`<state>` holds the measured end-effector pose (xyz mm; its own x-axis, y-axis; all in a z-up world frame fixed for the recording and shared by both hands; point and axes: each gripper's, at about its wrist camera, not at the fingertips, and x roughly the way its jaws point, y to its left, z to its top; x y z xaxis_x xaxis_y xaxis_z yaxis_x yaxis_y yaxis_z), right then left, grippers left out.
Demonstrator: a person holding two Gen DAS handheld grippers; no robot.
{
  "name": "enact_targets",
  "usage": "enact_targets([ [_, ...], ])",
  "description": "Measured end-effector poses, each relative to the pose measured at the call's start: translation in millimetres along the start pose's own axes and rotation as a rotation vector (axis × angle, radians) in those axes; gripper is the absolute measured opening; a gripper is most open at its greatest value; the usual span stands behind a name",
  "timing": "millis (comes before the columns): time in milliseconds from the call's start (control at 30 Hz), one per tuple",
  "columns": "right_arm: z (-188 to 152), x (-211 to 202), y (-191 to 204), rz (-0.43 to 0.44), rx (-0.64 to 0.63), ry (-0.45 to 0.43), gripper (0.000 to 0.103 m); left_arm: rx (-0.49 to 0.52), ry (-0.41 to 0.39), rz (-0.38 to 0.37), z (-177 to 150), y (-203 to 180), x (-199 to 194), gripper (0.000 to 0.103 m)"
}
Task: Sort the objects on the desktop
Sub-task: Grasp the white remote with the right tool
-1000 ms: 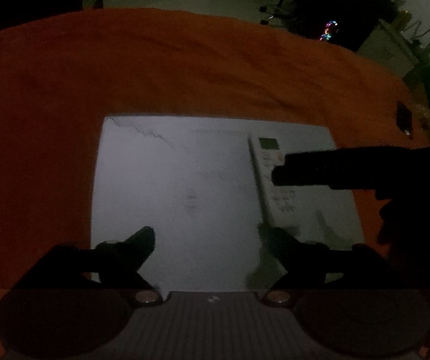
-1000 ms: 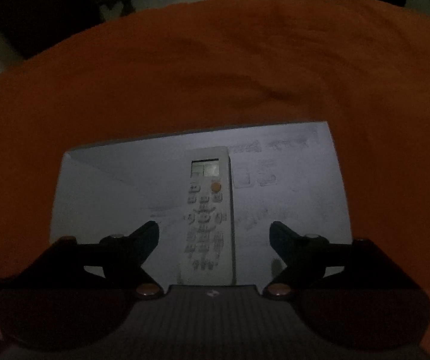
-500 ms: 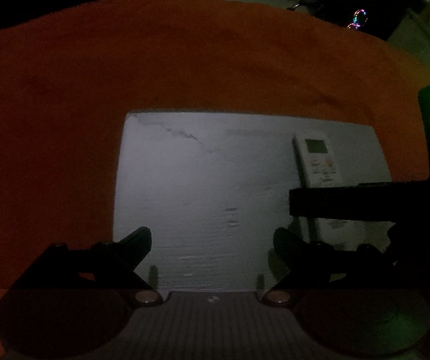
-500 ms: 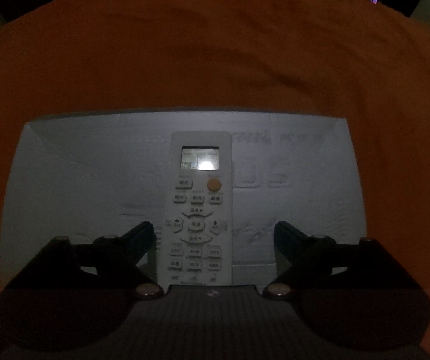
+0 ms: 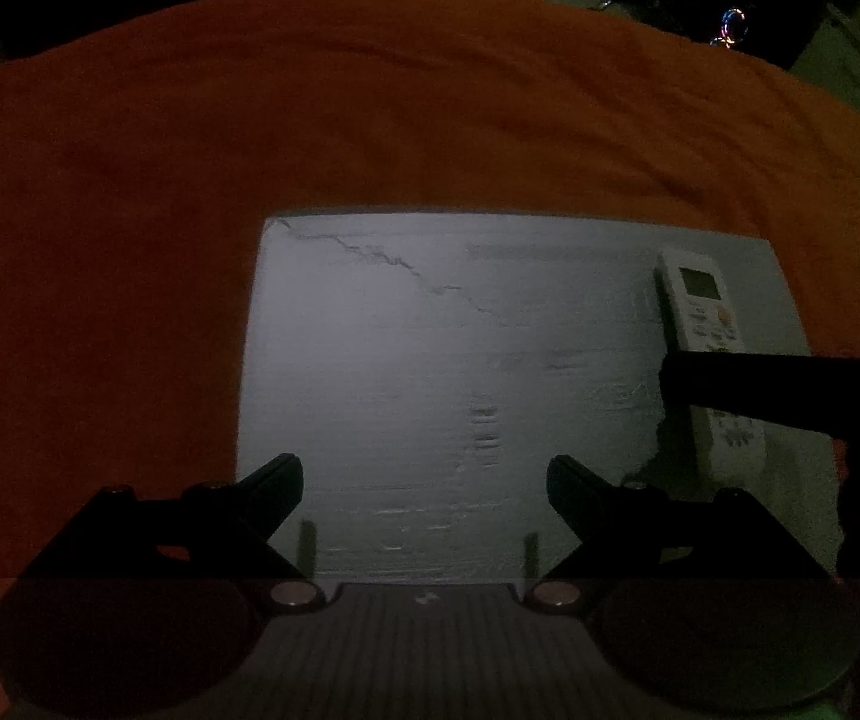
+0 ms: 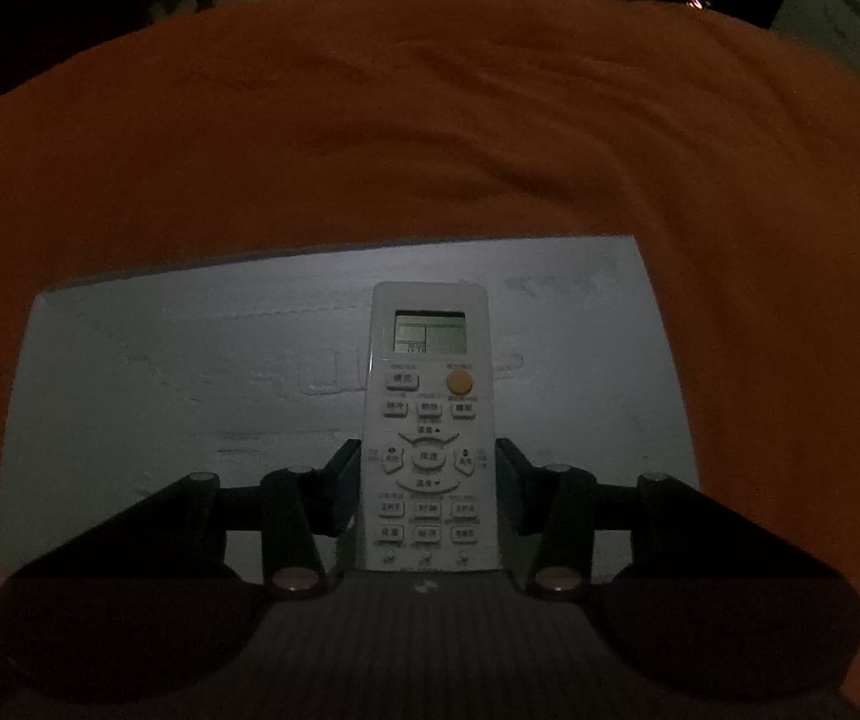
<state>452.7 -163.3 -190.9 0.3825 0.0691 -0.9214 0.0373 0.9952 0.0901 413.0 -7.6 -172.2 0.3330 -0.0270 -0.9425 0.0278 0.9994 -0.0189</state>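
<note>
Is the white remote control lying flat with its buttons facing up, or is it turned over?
Flat, buttons up: the white remote control shows its screen and orange button, resting on the grey board.

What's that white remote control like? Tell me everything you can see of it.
The remote control is a slim white plastic bar lying flat, face up, on a pale grey board over an orange cloth. It has a small grey screen at its far end, one round orange button, and rows of white buttons with tiny labels. The right gripper straddles its lower half, jaws closing, pads at or almost at its long edges.
</note>
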Motion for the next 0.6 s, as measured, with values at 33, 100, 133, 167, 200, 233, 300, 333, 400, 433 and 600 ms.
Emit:
enact_targets([
  [33, -1, -3, -2, 0.010, 0.002, 0.003, 0.049, -0.001, 0.000, 0.001, 0, -1, 1, 0.088],
  [100, -4, -9, -5, 0.020, -0.005, 0.003, 0.049, 0.002, -0.003, 0.001, 0, -3, 1, 0.088],
  [133, -5, -12, -6, 0.019, -0.011, 0.002, 0.049, 0.000, -0.011, 0.009, 0, -4, 0, 0.088],
  [167, -5, -14, -9, 0.012, -0.011, -0.001, 0.049, -0.009, -0.027, 0.016, 0, -4, -3, 0.088],
  [200, -6, -18, -12, 0.003, -0.006, -0.004, 0.049, -0.016, -0.040, 0.013, 0, -4, -5, 0.088],
  [233, -7, -21, -15, -0.004, 0.000, -0.006, 0.049, -0.021, -0.047, 0.003, 0, -3, -8, 0.088],
  [300, -7, -29, -18, 0.018, 0.004, -0.009, 0.049, -0.023, -0.055, -0.012, 1, -4, -13, 0.088],
  [333, -9, -35, -18, 0.031, 0.000, -0.012, 0.049, -0.022, -0.063, -0.012, 2, -4, -15, 0.088],
  [400, -13, -44, -20, 0.047, -0.007, -0.022, 0.049, -0.023, -0.081, -0.015, 3, -5, -20, 0.088],
  [433, -15, -51, -18, 0.057, -0.019, -0.025, 0.049, -0.024, -0.083, -0.021, 3, -5, -22, 0.088],
  [600, -34, -91, -12, 0.142, -0.062, -0.047, 0.049, 0.012, -0.117, -0.053, 1, -7, -49, 0.088],
])
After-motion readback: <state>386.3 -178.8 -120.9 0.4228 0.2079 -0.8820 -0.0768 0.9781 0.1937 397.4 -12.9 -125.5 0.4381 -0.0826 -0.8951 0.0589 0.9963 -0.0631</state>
